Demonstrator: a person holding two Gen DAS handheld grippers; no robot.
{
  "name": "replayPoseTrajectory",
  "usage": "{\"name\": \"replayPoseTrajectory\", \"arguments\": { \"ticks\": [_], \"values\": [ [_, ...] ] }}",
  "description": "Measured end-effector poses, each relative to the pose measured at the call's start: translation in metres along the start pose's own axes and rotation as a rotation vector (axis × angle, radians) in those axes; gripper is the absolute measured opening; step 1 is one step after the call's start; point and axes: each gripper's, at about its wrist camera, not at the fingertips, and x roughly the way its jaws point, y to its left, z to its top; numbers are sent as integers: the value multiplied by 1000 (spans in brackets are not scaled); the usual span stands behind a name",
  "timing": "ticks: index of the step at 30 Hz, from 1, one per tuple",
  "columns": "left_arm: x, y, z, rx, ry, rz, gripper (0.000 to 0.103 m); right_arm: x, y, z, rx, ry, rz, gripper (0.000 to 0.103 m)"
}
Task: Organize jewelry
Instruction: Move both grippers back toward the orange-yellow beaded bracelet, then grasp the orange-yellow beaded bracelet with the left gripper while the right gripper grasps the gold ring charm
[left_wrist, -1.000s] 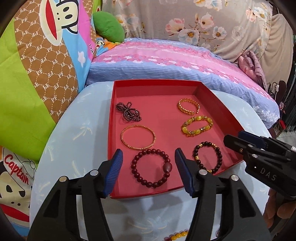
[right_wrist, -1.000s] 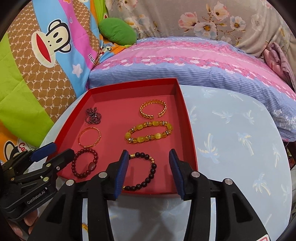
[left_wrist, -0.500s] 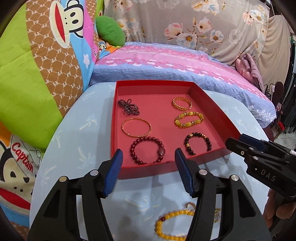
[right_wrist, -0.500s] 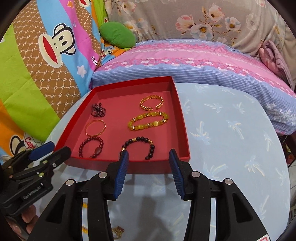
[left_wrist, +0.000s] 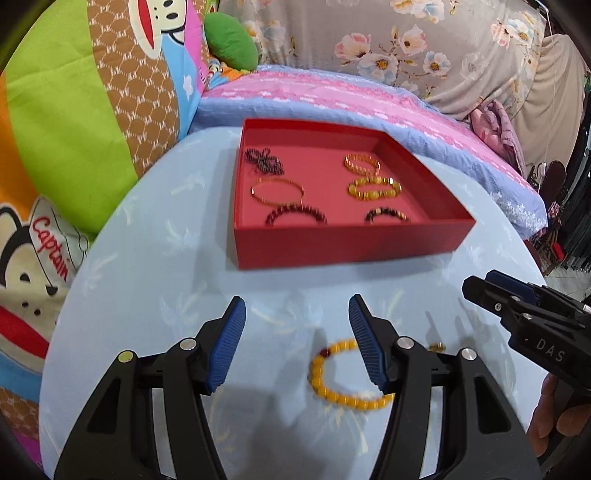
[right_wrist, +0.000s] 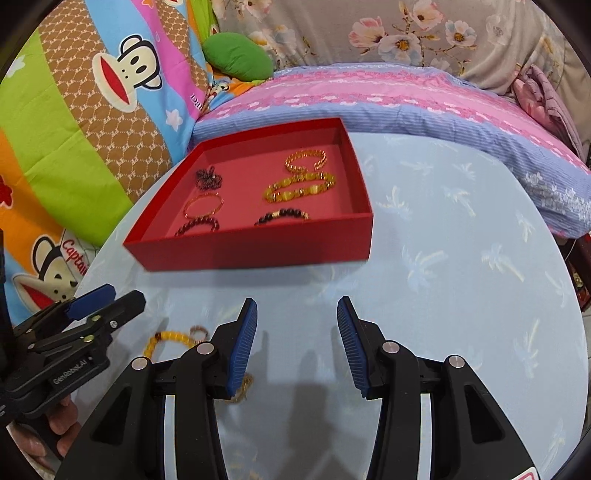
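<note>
A red tray (left_wrist: 347, 243) (right_wrist: 258, 251) on the light blue table holds several bracelets: a thin gold bangle (left_wrist: 277, 191), a dark red bead bracelet (left_wrist: 295, 214), a yellow bead bracelet (left_wrist: 375, 187) and others. A yellow bead bracelet (left_wrist: 332, 384) (right_wrist: 166, 338) lies on the table in front of the tray, partly behind my left gripper's right finger. A small gold piece (left_wrist: 437, 346) (right_wrist: 197, 329) lies beside it. My left gripper (left_wrist: 295, 339) is open and empty above the table. My right gripper (right_wrist: 295, 347) is open and empty; it also shows in the left wrist view (left_wrist: 517, 314).
The round table (right_wrist: 461, 295) has a pale blue palm-print cloth. Behind it lie a pink and blue quilt (left_wrist: 369, 96), a cartoon monkey cushion (left_wrist: 74, 129) at the left and a green pillow (right_wrist: 236, 55). A small gold chain (right_wrist: 243, 387) lies by my right gripper's left finger.
Both grippers have pulled back from the tray toward the table's near side. The yellow bead bracelet and gold piece on the table have come into view.
</note>
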Motion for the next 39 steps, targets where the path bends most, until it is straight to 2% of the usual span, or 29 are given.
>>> {"name": "replayPoseTrajectory", "arguments": {
  "ticks": [7,12,16,19,25,30,32,35,39],
  "values": [
    [7,-6,-22,16,58,-13,54,-2,1,-22,16,30,13,44],
    [10,-12,-29,48,71,-10,45,-2,-3,-33,32,52,16,45],
    [11,-15,-29,58,69,-22,28,-1,-4,-39,37,65,26,45],
    [13,-15,-27,52,76,-42,7,-2,-1,-41,32,68,39,43],
    [11,-16,-30,50,61,-42,7,-1,12,-38,8,68,71,39],
    [10,-18,-31,55,56,-33,7,9,20,-37,-10,86,78,26],
    [10,-17,-32,51,56,-36,7,15,20,-38,-11,102,80,16],
    [10,-17,-32,51,55,-38,7,14,19,-41,-5,101,104,8],
    [10,-16,-32,47,55,-42,7,7,18,-44,-19,87,81,8]
  ]
}}
